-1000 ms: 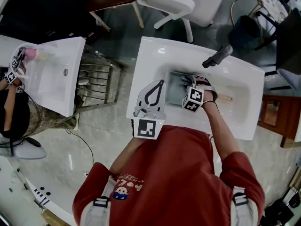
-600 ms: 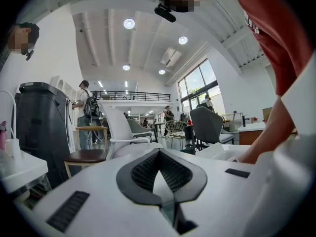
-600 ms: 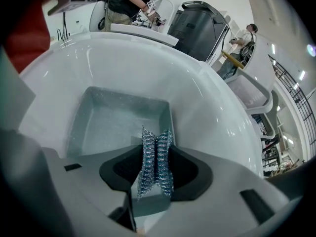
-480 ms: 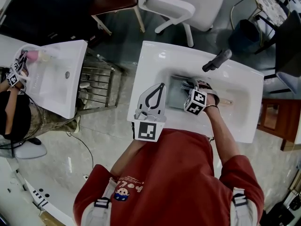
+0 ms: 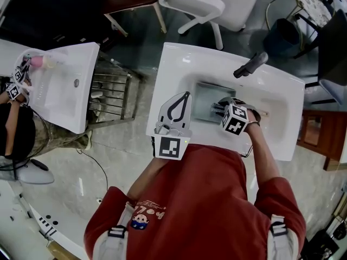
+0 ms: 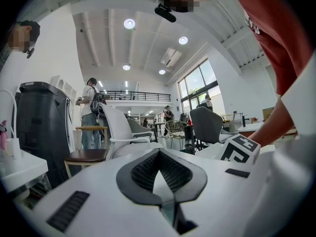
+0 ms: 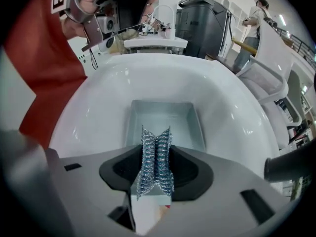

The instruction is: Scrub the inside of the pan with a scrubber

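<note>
The right gripper (image 7: 156, 149) is shown with its jaws clamped on the scrubber (image 7: 156, 168), a crimped wad of shiny steel wool pinched to a narrow waist. This hold is judged to leave the springy coils proud of the fingertips for scouring. The pan (image 7: 163, 116) lies beyond, toward 12 o'clock. It is a rectangular tray of dull grey metal with upright walls, and contact with it cannot be confirmed. It is seated in the basin of the glossy white sink (image 7: 237, 117), presumably so that the curved walls brace it. The left gripper (image 6: 159, 177) is held aside at 9 o'clock over the sink's rim, its ribbed pads closed on nothing.
</note>
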